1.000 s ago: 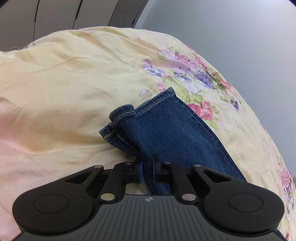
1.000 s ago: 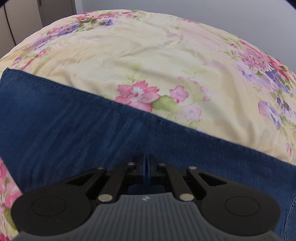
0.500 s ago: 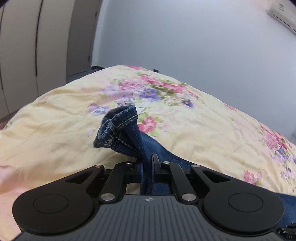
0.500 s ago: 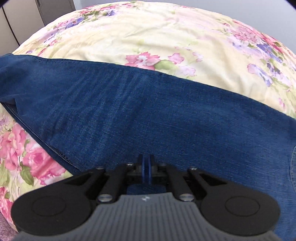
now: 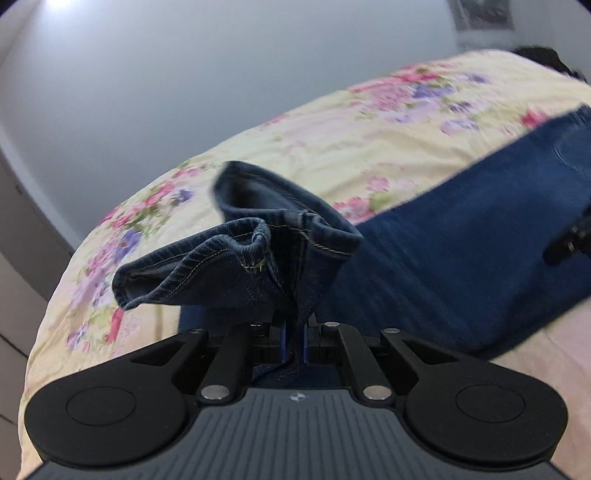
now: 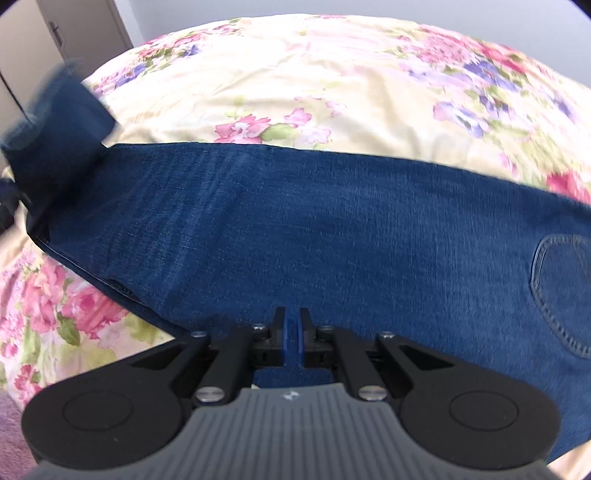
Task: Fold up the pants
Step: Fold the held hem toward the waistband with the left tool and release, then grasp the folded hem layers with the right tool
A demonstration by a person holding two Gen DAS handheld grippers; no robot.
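Observation:
The blue jeans [image 6: 332, 229] lie stretched across the floral bedspread [image 6: 295, 74], a back pocket [image 6: 565, 291] at the right. My left gripper [image 5: 294, 332] is shut on the leg ends. Their stitched hems [image 5: 236, 266] bunch up just beyond the fingers, lifted off the bed. The rest of the jeans [image 5: 461, 251] runs away to the right in that view. In the right wrist view the raised leg end [image 6: 55, 129] shows blurred at the upper left. My right gripper [image 6: 292, 321] is shut just over the middle of the denim; nothing shows between its pads.
The yellow bedspread [image 5: 332, 147] with pink and purple flowers covers the bed. A pale pink sheet [image 5: 554, 350] lies at the near right. A grey wall [image 5: 184, 74] stands behind, and cupboard doors [image 6: 74, 26] at the far left.
My left gripper has swung the leg ends across the bed and rolled, so the jeans' body now shows on its right. The right gripper has drawn back over the denim; the pocket has come into view.

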